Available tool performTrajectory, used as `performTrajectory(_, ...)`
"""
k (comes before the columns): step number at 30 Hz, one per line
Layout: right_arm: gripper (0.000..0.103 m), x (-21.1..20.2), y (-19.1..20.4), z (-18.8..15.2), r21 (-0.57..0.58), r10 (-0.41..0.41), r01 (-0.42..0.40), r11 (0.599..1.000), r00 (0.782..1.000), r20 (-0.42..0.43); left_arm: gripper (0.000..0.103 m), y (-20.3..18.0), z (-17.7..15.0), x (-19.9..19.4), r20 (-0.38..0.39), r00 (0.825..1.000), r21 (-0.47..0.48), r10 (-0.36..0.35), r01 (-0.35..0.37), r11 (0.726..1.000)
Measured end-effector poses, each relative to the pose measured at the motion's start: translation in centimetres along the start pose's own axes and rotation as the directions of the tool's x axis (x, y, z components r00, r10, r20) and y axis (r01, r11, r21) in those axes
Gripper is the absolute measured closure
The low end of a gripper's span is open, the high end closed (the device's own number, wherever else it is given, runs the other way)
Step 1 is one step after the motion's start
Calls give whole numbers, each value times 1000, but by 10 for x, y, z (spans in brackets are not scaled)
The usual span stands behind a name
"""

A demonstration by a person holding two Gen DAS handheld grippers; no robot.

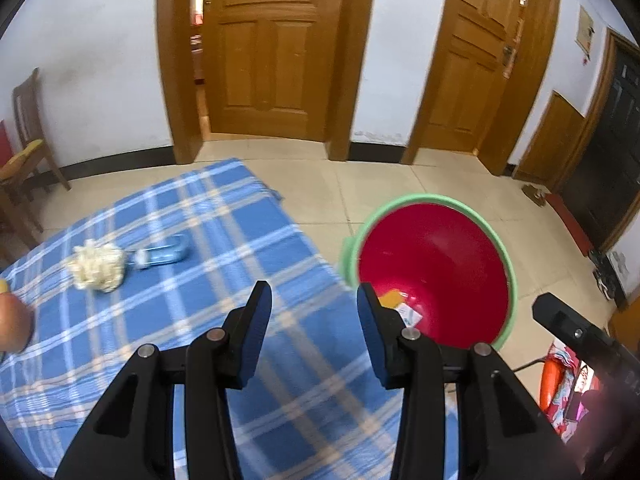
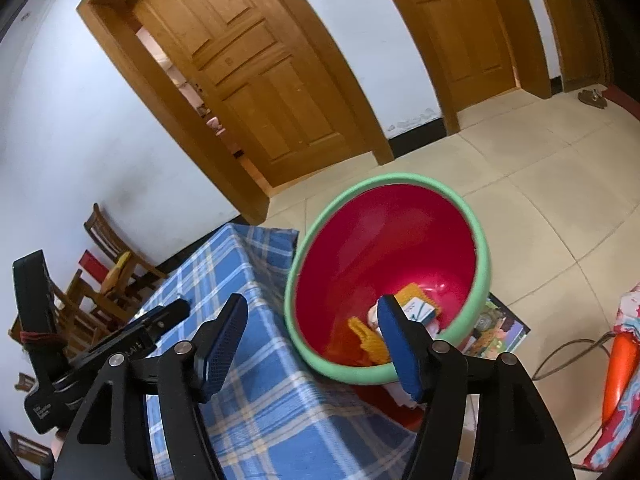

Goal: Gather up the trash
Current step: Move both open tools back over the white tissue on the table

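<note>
Left tongs (image 1: 314, 300): spread, blue pads apart, nothing between them; held above the table, tips near its right-hand edge.
Right tongs (image 2: 312, 314): spread wide, nothing pinched; left pad over the table corner, right pad in front of the bin opening.
Right tongs in left view: black body (image 1: 580, 336) at lower right, beside the bin.
Left tongs in right view: black body (image 2: 120, 344) at lower left, over the cloth.
Table (image 1: 224, 216): covered with a blue plaid cloth, white and tan stripes; the cloth hangs over the edge next to the bin.
Bin (image 2: 486, 264): red inside, green rim; stands on the floor just beside the table, mouth open toward the cameras.
Bin contents: orange-yellow ridged pieces (image 2: 372, 342) and a small white-and-blue carton (image 2: 420, 310) at the bottom.
Trash on table, item 1: crumpled cream-white wad (image 1: 98, 266), far left part of the cloth.
Trash on table, item 2: small clear bluish bottle (image 1: 164, 254), lying on its side, cap end touching or just beside the wad.
Position of remaining trash: well apart from both tongs and from the bin.
Floor (image 1: 400, 184): pale tiles; a printed colourful sheet (image 2: 500, 328) lies under the bin's far side.
Background: two wooden doors (image 1: 264, 48), white wall, wooden chair (image 1: 30, 128) at left.
</note>
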State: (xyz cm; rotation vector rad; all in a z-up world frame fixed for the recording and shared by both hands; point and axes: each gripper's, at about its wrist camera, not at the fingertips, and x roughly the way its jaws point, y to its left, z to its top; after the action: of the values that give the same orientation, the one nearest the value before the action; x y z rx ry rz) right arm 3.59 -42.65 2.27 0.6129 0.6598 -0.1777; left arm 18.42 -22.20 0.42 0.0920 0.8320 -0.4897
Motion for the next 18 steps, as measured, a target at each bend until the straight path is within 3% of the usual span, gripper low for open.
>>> performTrajectory(18,33,24,55,-7,-87,26,-31,996,998,-51,57,122,-2,-16,19,982,-148,187,-182,972)
